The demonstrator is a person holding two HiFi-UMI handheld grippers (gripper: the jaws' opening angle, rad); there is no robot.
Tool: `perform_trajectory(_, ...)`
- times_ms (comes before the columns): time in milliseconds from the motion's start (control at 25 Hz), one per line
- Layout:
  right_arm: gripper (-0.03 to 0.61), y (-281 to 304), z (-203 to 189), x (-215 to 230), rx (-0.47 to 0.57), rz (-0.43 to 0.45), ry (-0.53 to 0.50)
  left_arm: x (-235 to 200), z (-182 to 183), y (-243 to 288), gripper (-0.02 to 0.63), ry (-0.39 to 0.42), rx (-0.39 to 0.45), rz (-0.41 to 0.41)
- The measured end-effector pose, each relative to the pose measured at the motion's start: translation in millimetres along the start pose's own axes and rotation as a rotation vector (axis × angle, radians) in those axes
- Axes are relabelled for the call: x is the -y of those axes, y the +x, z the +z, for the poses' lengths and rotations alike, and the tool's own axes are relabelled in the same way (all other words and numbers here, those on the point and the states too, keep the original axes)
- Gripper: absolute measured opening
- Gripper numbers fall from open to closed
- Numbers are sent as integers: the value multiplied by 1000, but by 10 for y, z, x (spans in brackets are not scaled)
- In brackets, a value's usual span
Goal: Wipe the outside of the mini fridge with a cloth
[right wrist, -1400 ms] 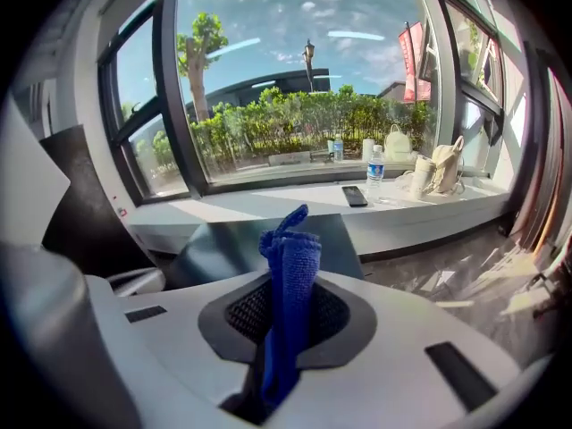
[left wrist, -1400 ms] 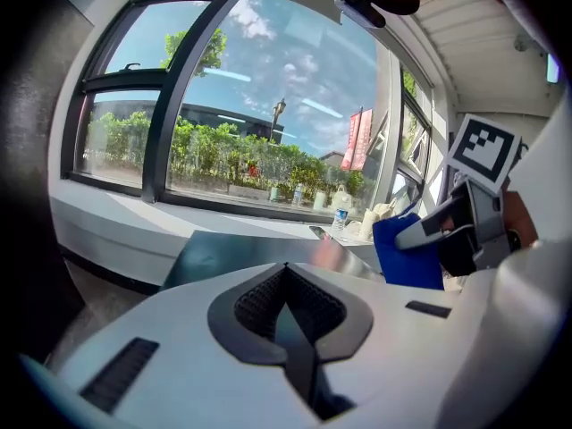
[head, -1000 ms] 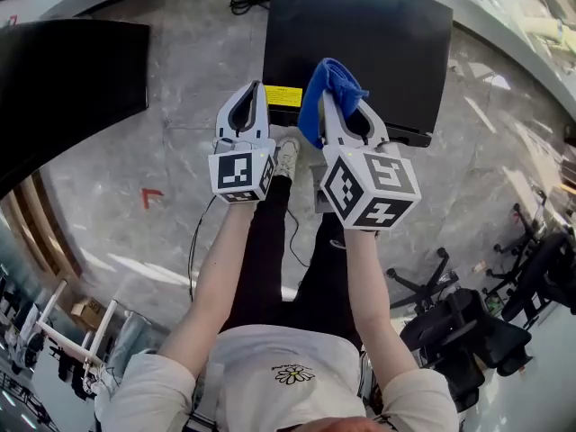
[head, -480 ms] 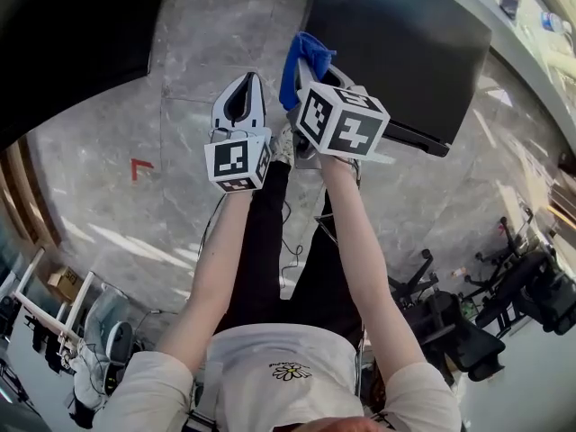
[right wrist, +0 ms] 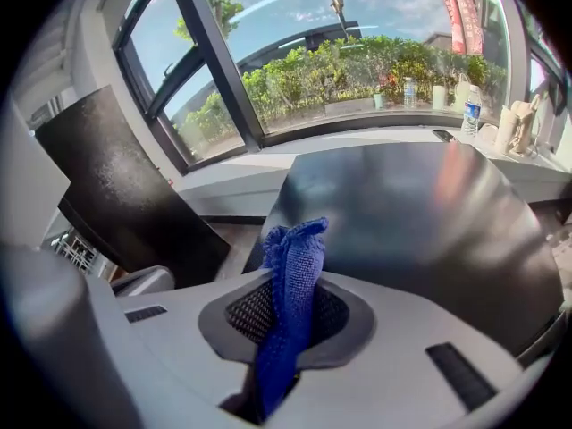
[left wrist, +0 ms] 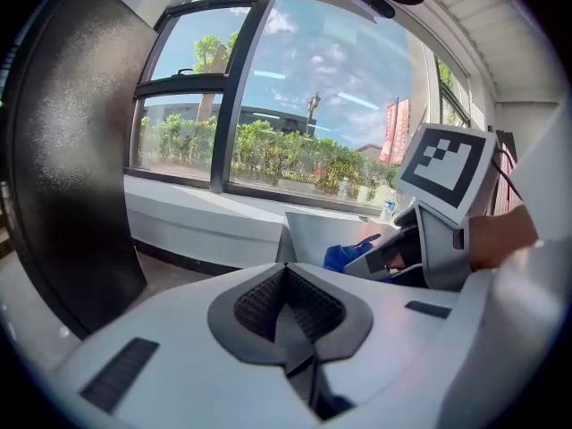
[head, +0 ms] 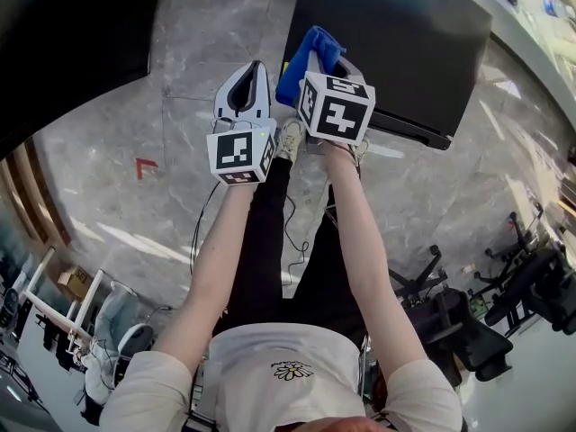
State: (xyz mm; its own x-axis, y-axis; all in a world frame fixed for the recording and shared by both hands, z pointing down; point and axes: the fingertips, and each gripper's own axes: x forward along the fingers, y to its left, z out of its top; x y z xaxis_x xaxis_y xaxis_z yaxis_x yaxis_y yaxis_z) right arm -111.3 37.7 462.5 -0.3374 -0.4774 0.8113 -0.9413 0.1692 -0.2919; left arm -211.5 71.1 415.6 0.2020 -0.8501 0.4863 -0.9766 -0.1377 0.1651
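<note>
Right gripper view: the right gripper pinches a blue cloth before the black fridge. The left gripper has its jaws pressed together, holding nothing.

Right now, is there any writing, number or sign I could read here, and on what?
Nothing here reads as words.
Shirt print: too small to read.
Red banners outside the window: blurred.
Floor mark: a red angle, no letters.
Marker cubes: square patterns, not text.
</note>
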Motion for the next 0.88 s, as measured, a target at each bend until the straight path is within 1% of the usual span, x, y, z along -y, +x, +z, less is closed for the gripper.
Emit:
perform_trajectory(80, 62, -55, -1, 152, 5, -10, 7, 96, 10, 20, 5, 5, 0, -8)
perform_trajectory(240, 63, -170, -12, 451, 20, -24, -9, 340, -40, 67, 5, 11, -7, -22)
perform_trajectory(440, 63, -359, -79, 921, 36, -36, 36, 800, -184, 119, 5, 22, -29, -57)
perform_trajectory(680, 63, -647, -135, 1607, 64, -111, 53, 1379, -304, 207, 5, 57, -57, -120)
perform_trajectory(880, 63, -967, -165, 2356, 84, -207, 70, 1910, -251, 339, 5, 91, -54, -171)
